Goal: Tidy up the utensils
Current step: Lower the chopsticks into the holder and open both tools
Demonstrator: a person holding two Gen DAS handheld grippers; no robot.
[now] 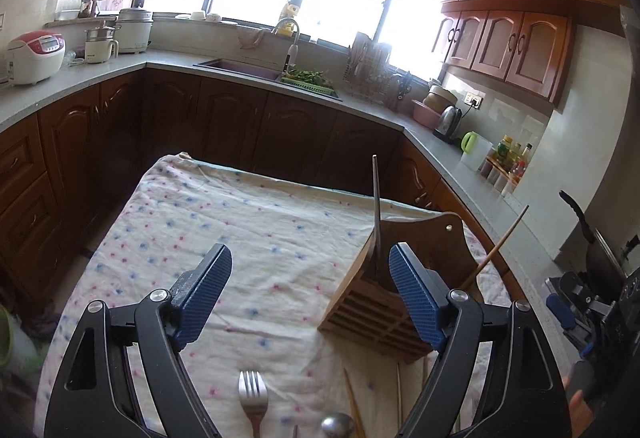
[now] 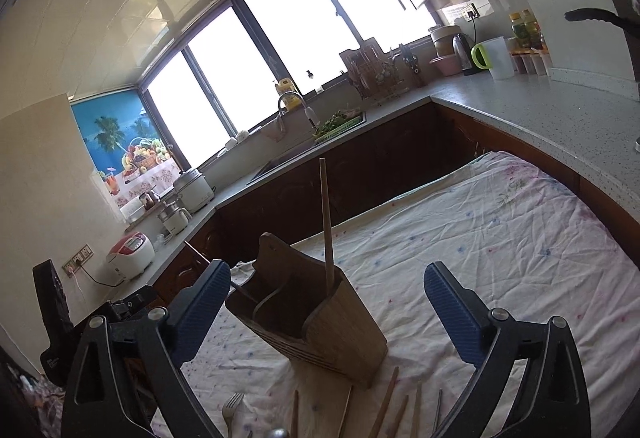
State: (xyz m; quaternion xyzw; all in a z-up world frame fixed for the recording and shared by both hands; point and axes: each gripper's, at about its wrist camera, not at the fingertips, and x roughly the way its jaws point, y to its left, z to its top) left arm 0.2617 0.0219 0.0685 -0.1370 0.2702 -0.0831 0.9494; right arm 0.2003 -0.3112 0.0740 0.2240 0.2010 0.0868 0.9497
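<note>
A wooden utensil holder (image 1: 384, 302) (image 2: 316, 322) stands on the flowered cloth (image 1: 248, 222) (image 2: 500, 246). Two chopsticks lean out of it: a dark one (image 1: 376, 205) and a lighter one (image 1: 496, 248), the upright one also in the right wrist view (image 2: 326, 222). My left gripper (image 1: 310, 258) is open with nothing between its pads; its right finger (image 1: 416, 302) stands just in front of the holder. My right gripper (image 2: 326, 274) is open around the holder's top without touching it. A fork (image 1: 252, 398) (image 2: 232, 408), a spoon (image 1: 338, 426) and loose chopsticks (image 2: 386, 402) lie on the cloth near me.
Dark wooden cabinets and a grey counter (image 1: 132, 69) ring the table, with a sink (image 1: 248, 69), rice cooker (image 1: 34, 55), kettle (image 1: 448, 121) and bottles (image 1: 512, 157). The right gripper's body shows at the left wrist view's right edge (image 1: 584, 310).
</note>
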